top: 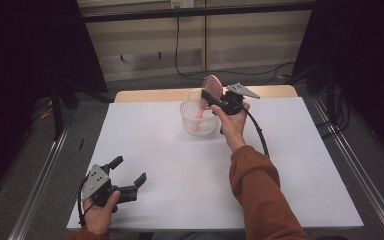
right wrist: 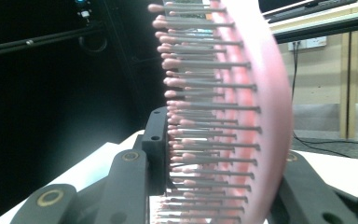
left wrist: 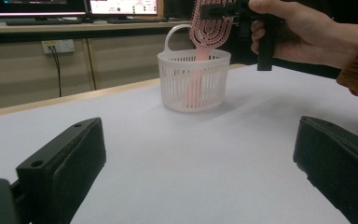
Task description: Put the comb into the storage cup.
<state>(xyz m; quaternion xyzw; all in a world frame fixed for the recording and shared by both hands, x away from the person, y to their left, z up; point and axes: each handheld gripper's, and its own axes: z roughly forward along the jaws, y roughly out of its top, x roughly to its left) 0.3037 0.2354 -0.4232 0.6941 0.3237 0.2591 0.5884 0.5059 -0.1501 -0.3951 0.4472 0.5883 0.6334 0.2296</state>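
The tabletop (top: 170, 165), covered in white, carries a pale slotted basket (top: 198, 118) toward its far edge, and everything else is placed from that basket. In the left gripper view the basket (left wrist: 193, 81) stands upright, with a looped handle rising from its far rim.

Just beside the basket, on the person's right side of it and slightly above its rim, the right hand (top: 232, 122) holds the right tongs (top: 211, 96). Their jaws are partly closed and clamp the head of a pink hairbrush (top: 211, 88). In the right gripper view the brush (right wrist: 242, 116) stands on edge between the two black jaws: one jaw presses on the bristle tips, the other lies against the smooth curved back. In the left gripper view the brush (left wrist: 208, 28) is upright, its oval head above the basket's rim and gripped by the right tongs (left wrist: 216, 8), while its handle runs straight down inside the basket, showing pink through the slots. Whether the handle's end touches the basket's floor cannot be told.

Well apart from the basket, at the near left corner of the tabletop, the left hand (top: 100, 212) holds the left tongs (top: 128, 171) low over the white surface. Their jaws stand wide with nothing between them, and they point toward the basket.
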